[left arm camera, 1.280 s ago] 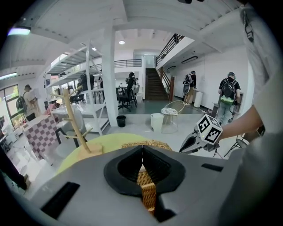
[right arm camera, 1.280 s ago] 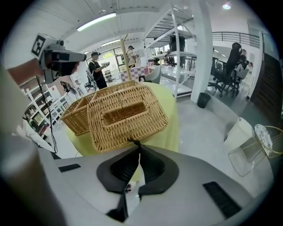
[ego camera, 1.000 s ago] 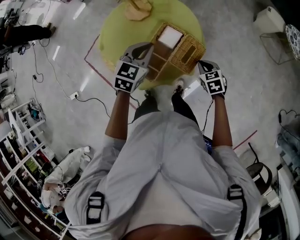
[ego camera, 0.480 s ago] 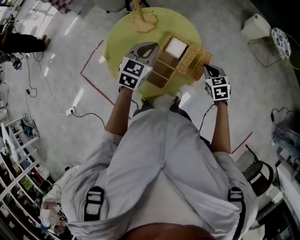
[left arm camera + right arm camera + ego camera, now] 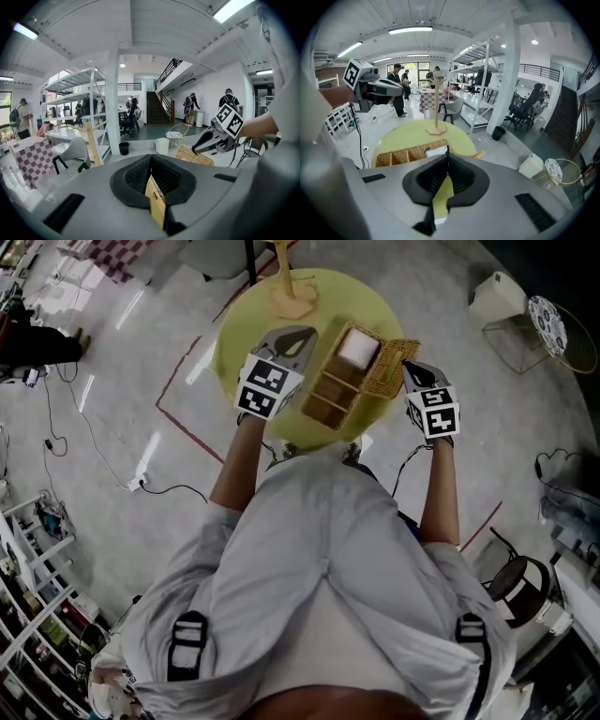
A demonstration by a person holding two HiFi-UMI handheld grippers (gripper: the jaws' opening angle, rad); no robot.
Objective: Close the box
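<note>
Right hand-held gripper [image 5: 411,368] closed, empty, near box [image 5: 330,397].

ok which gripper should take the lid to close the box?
Right, probably. The right gripper, jaws shut, sits right beside the open lid hanging off the box's right side. The left gripper is at the opposite wall, with the box between it and the lid.

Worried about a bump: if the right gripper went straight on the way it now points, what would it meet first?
Probably the open wicker box, about where the white block sits inside; depth is unclear.
</note>
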